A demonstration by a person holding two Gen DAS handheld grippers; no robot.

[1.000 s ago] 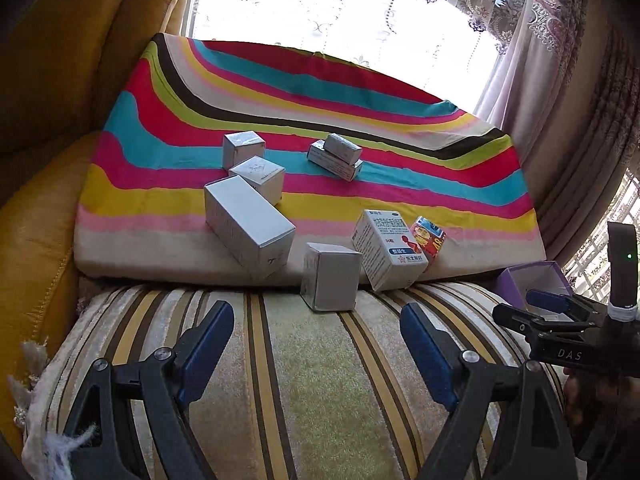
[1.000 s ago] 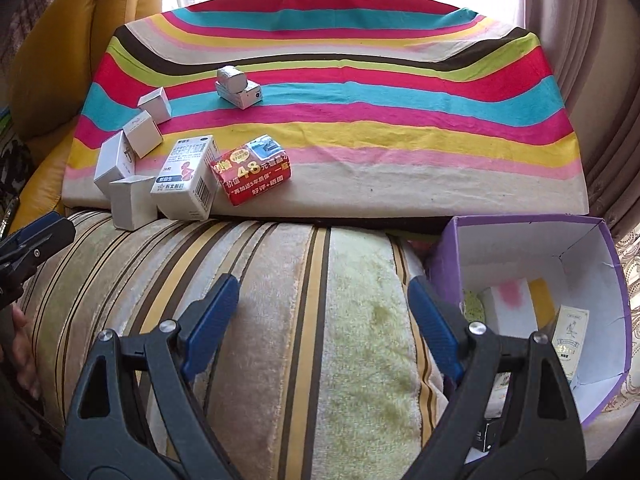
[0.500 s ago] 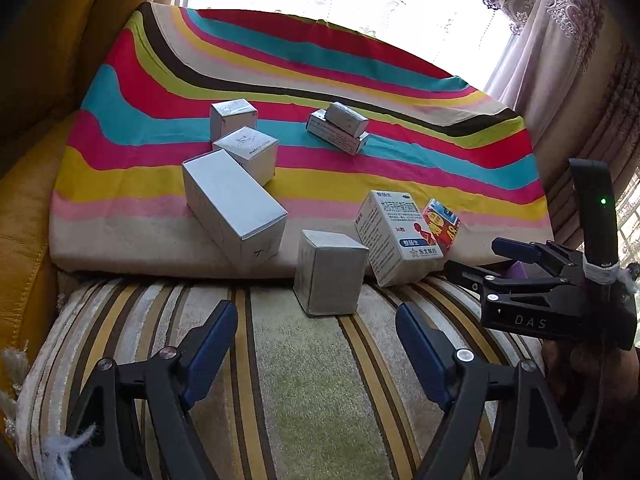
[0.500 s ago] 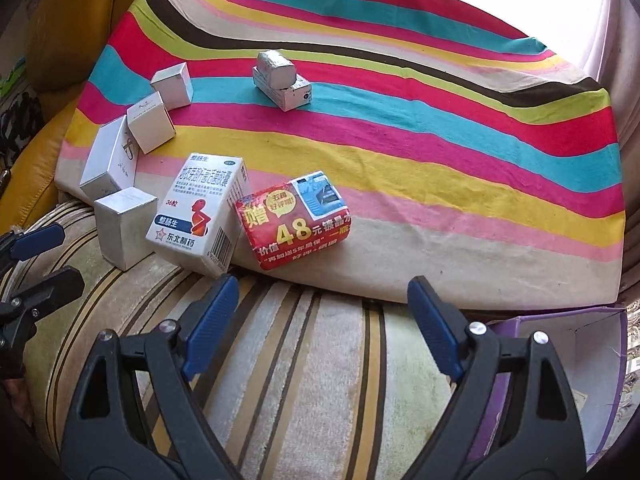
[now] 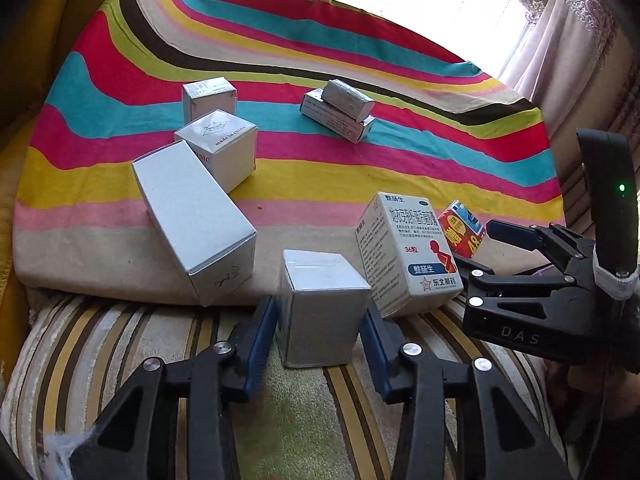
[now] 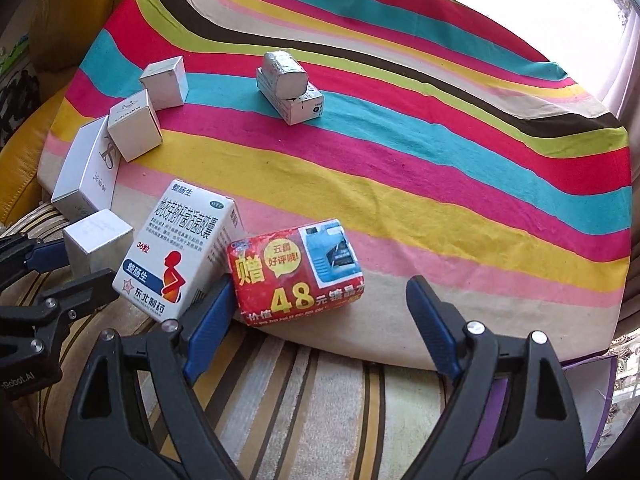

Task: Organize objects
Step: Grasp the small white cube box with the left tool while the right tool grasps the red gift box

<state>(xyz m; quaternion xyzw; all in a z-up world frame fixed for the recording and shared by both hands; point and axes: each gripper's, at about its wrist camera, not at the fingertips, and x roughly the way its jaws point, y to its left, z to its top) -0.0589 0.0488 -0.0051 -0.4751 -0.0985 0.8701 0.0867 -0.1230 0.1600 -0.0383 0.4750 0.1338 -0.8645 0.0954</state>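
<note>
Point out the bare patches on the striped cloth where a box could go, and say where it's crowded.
Free: the striped cloth right of the stacked pair of boxes and beyond the red packet. Crowded: the near-left corner, where white boxes and the medicine box cluster.

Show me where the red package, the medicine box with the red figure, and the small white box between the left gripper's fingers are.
red package (image 6: 296,276): right wrist view, front face.
medicine box (image 6: 176,248): right wrist view, printed front.
small white box (image 5: 322,312): left wrist view, front face.

We see a bright striped cloth (image 5: 280,184) spread flat over a soft cushion (image 6: 320,400) with brown and gold stripes. A yellow cushion (image 5: 60,8) sits at the left. On the right hangs what may be a pale curtain (image 5: 560,32), blurry in sunlight.
</note>
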